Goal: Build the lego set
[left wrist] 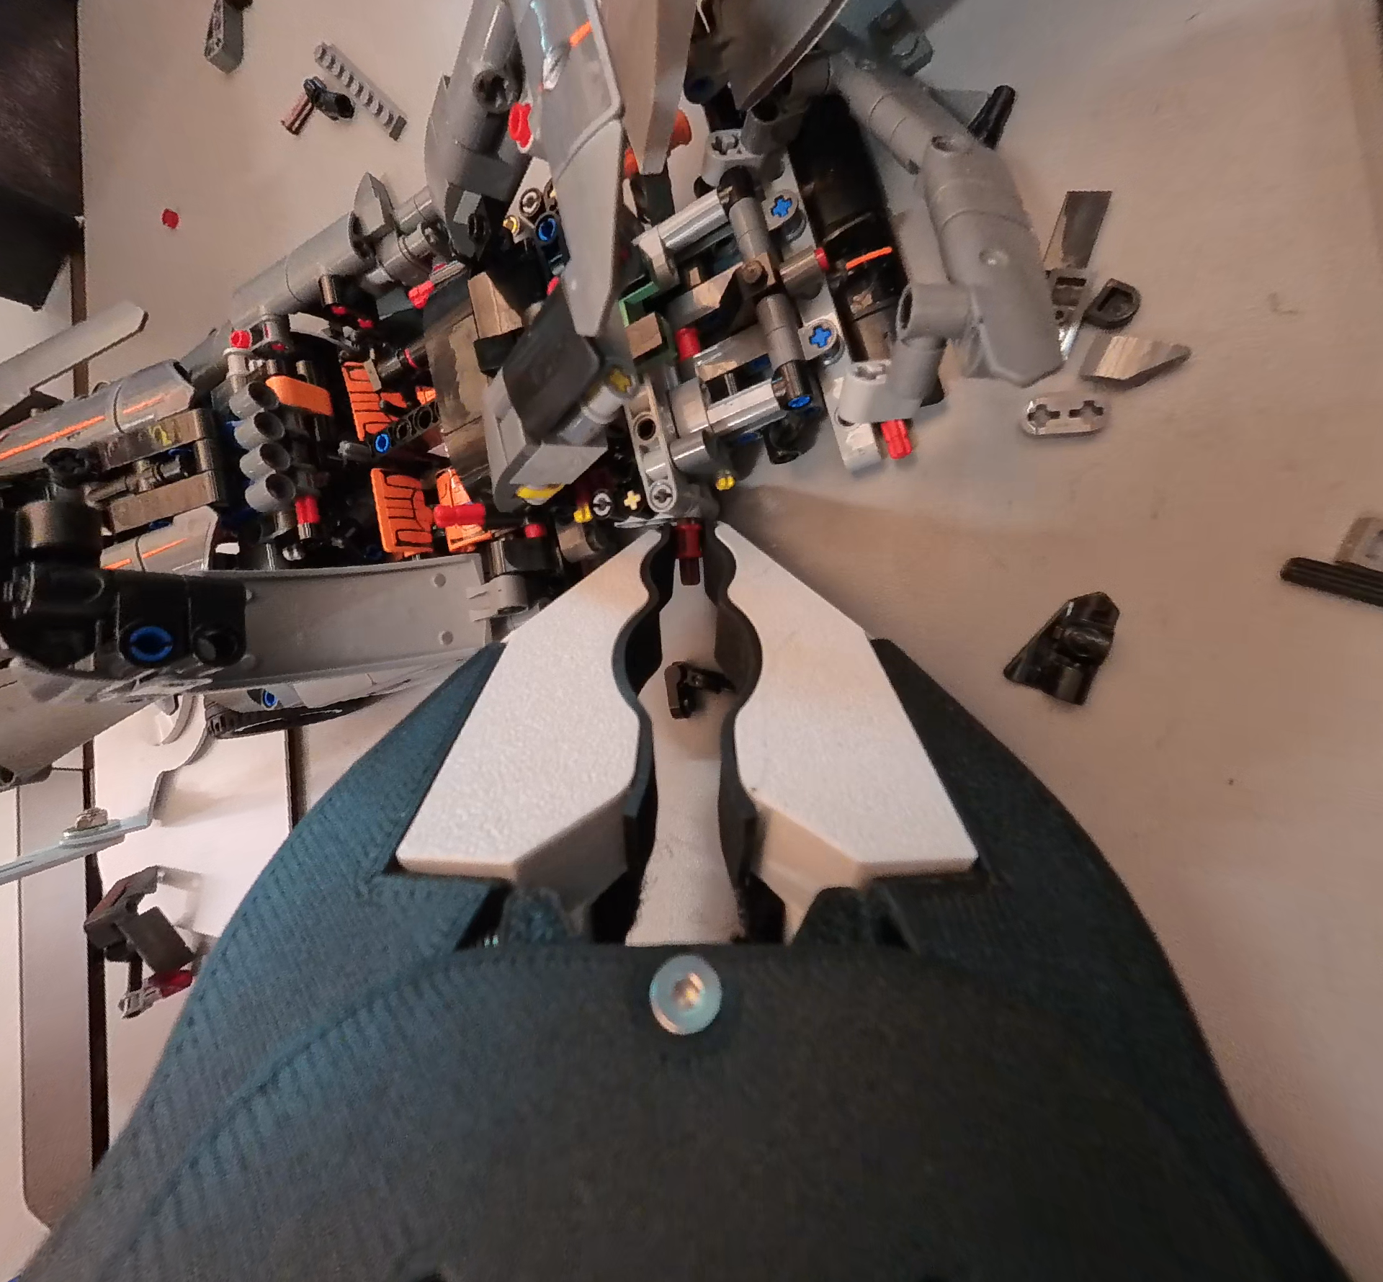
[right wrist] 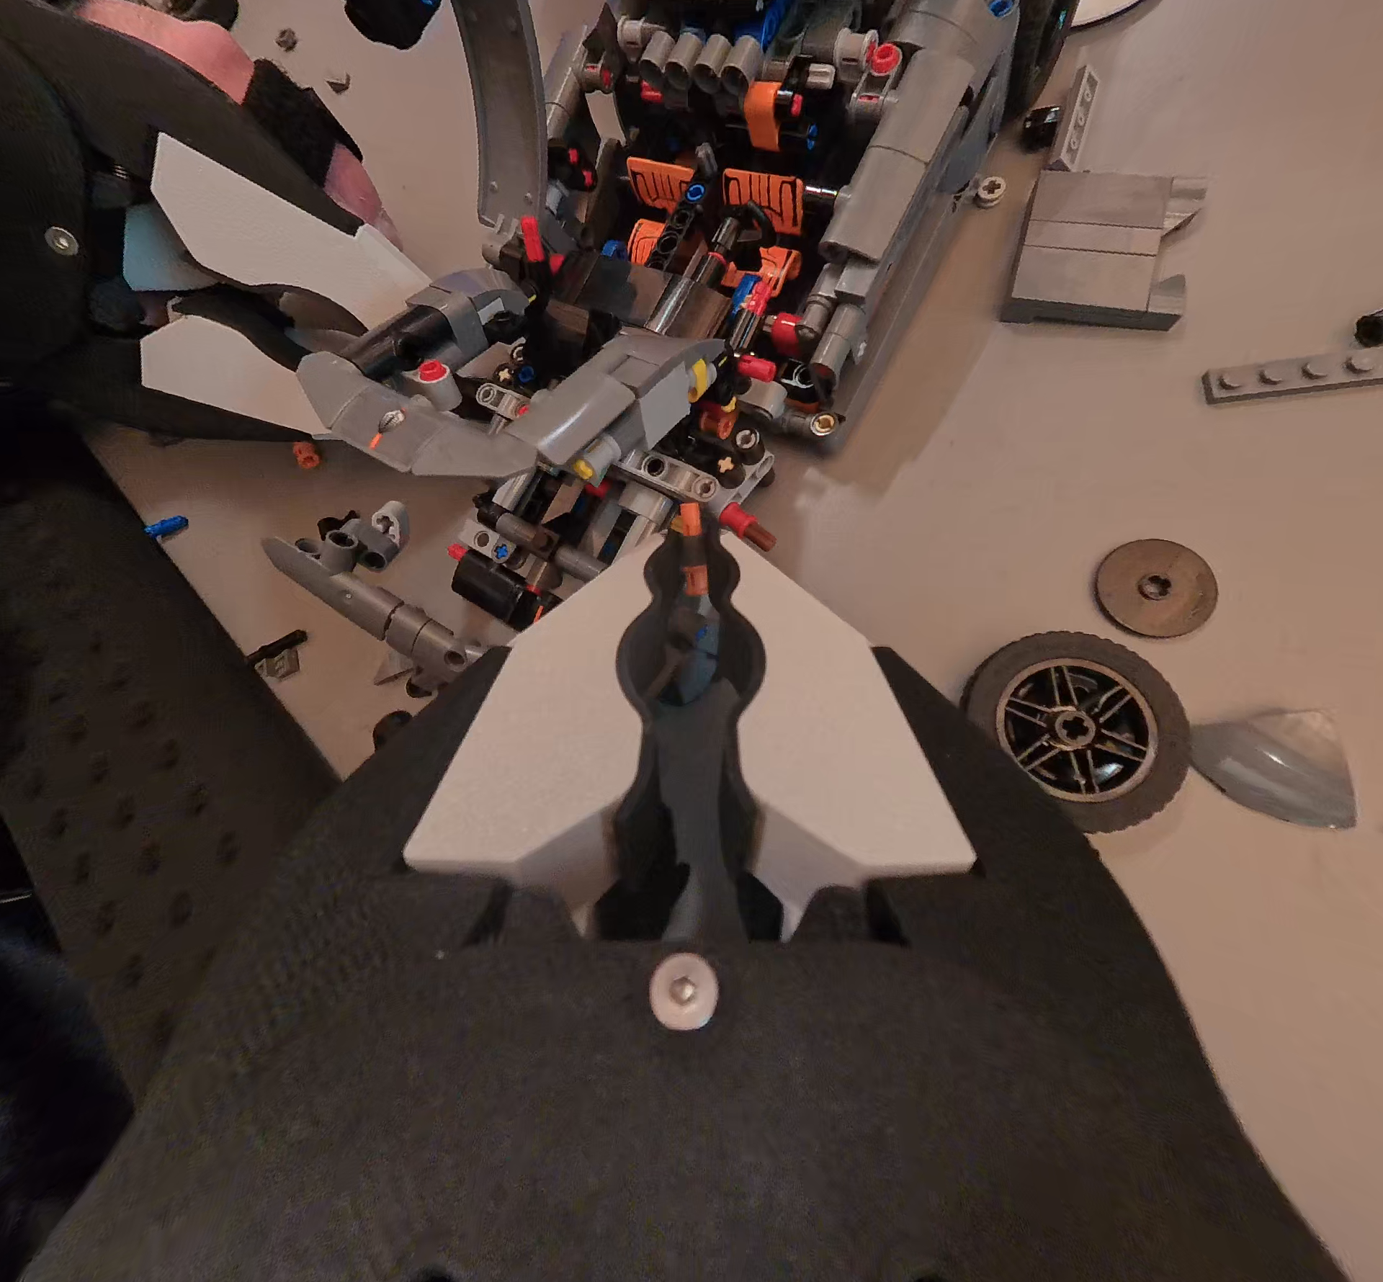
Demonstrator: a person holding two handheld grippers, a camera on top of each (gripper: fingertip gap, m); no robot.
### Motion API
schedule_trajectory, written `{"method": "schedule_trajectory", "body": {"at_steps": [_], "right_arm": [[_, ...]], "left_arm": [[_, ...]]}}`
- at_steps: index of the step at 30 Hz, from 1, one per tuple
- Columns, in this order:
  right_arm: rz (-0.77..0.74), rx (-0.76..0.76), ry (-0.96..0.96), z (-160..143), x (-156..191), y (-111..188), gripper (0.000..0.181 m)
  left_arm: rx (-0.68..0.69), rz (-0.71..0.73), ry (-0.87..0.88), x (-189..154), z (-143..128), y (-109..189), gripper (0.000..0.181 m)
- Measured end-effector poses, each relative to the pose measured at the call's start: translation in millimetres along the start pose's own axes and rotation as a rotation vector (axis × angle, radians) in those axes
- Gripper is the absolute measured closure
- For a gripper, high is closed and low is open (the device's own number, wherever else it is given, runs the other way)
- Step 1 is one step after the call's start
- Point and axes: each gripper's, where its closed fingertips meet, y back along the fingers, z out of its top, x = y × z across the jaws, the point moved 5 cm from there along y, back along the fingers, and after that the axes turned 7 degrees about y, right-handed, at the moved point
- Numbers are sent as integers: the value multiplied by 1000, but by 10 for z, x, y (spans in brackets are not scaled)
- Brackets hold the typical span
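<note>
A large grey, black and orange lego car model (left wrist: 419,378) lies on the pale table (left wrist: 1122,872); it also shows in the right wrist view (right wrist: 748,213). My left gripper (left wrist: 688,535) is shut on a dark red pin (left wrist: 688,554) that sticks out of the model's near edge. The left gripper also shows at the left of the right wrist view (right wrist: 329,341), against a grey and black part of the model. My right gripper (right wrist: 692,535) is shut on a small orange and dark piece (right wrist: 694,569) that touches the model's front frame. Its white fingers (left wrist: 658,49) reach into the model from the top of the left wrist view.
A loose wheel (right wrist: 1078,730), a brown disc (right wrist: 1156,587), a curved grey panel (right wrist: 1280,767), a grey plate block (right wrist: 1093,251) and a long grey plate (right wrist: 1287,378) lie to the right. Small loose parts (right wrist: 359,543) lie at the left. A black piece (left wrist: 1063,647) lies near my left gripper. My right fingertips sit around 9 centimetres from my left ones.
</note>
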Motion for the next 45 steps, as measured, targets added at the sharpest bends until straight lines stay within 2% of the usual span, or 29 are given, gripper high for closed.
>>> {"method": "schedule_trajectory", "body": {"at_steps": [15,35,45], "right_arm": [[14,19,-1,-27,-6,-30,176],[44,233,105,-5,-21,-81,176],[87,174,80,9,-53,-9,177]], "left_arm": [[-3,-3,3,-1,1,2,177],[-15,-15,7,-17,10,-1,177],[-14,-15,3,-19,11,-1,177]]}}
